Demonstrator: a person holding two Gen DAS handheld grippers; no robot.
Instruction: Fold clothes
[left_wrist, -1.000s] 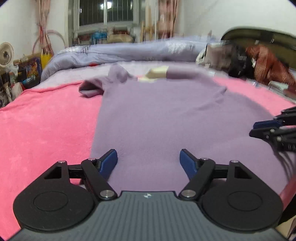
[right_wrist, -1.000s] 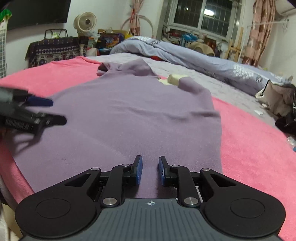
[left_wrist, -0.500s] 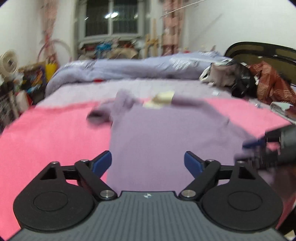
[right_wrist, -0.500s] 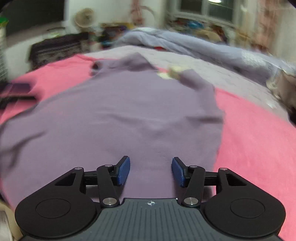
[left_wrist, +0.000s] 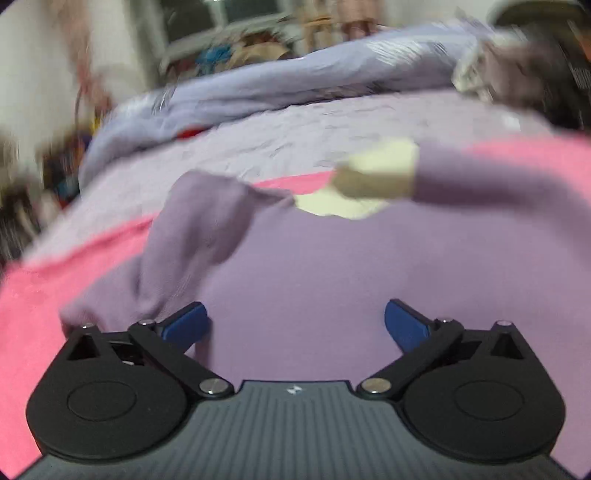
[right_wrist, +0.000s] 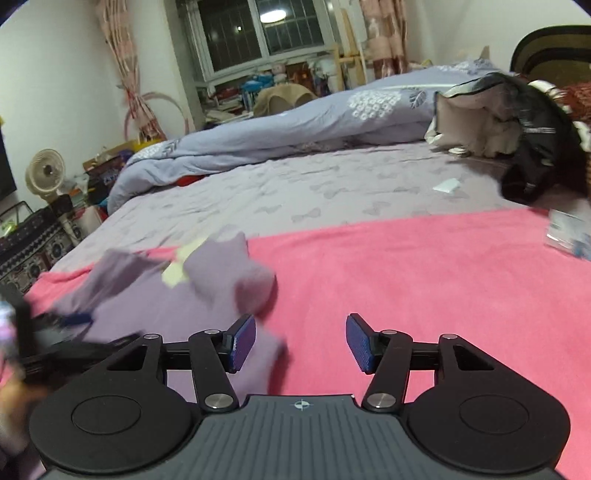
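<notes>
A purple shirt (left_wrist: 332, 277) lies flat on a pink blanket (left_wrist: 44, 295), its cream collar (left_wrist: 373, 177) at the far end. A bunched sleeve (left_wrist: 192, 236) sits just ahead of my left gripper (left_wrist: 295, 325), whose jaws are wide and still opening, with only flat fabric below them. My right gripper (right_wrist: 301, 339) hovers over the shirt's (right_wrist: 147, 306) right edge beside the other rumpled sleeve (right_wrist: 240, 273). Its jaws are opening, with blanket (right_wrist: 406, 277) between them. The left gripper (right_wrist: 74, 321) shows blurred at that view's left edge.
A lilac sheet (right_wrist: 295, 184) and a rolled blue-grey duvet (right_wrist: 295, 125) lie beyond the blanket. Dark clothes and a bag (right_wrist: 517, 122) are piled at the far right. A small packet (right_wrist: 569, 236) rests on the blanket's right edge. A fan (right_wrist: 46, 173) stands by the wall.
Both grippers have travelled up the shirt toward its collar end. The right one swung to the shirt's right edge. Both jaws have widened; the right was almost shut before.
</notes>
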